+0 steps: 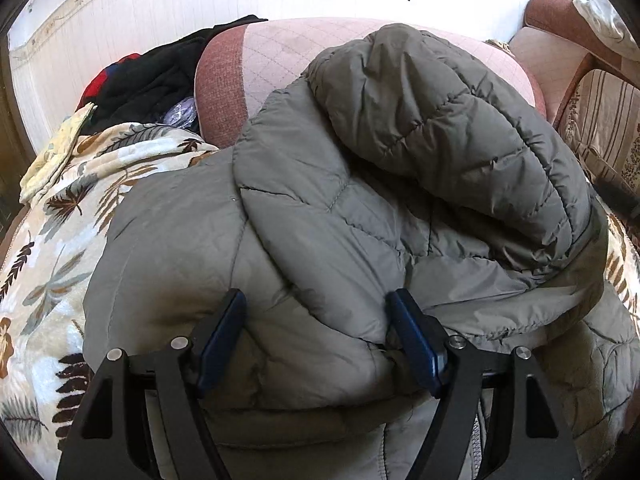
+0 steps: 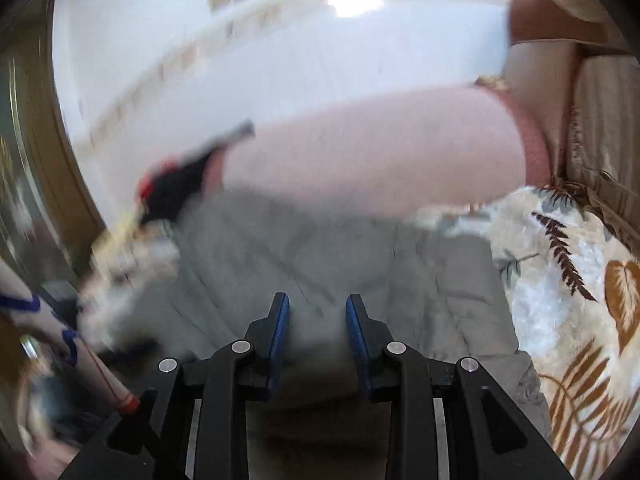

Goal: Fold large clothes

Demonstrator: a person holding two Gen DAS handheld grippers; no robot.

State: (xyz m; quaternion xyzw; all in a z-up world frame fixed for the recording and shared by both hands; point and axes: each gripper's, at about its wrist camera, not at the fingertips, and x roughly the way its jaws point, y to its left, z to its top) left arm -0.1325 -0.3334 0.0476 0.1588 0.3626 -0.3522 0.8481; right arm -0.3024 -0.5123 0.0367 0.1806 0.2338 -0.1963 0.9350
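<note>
A grey-green quilted jacket [image 1: 360, 184] lies bunched on a leaf-patterned blanket [image 1: 52, 248], its hood or upper part folded over on top. My left gripper [image 1: 318, 300] is pressed down into the jacket's near edge with its jaws wide apart. A thick fold of the jacket bulges between the blue pads [image 1: 228, 320], which do not squeeze it. The right wrist view is blurred. In it my right gripper [image 2: 318, 304] hovers over the flat grey jacket [image 2: 320, 248] with its jaws a little apart and nothing between them.
A pink sofa cushion [image 1: 280, 52] stands behind the jacket, with a heap of black and red clothes [image 1: 152, 76] to its left. A striped armchair [image 1: 600, 120] is at the right. A blurred white and blue sleeve [image 2: 60, 332] is low on the left.
</note>
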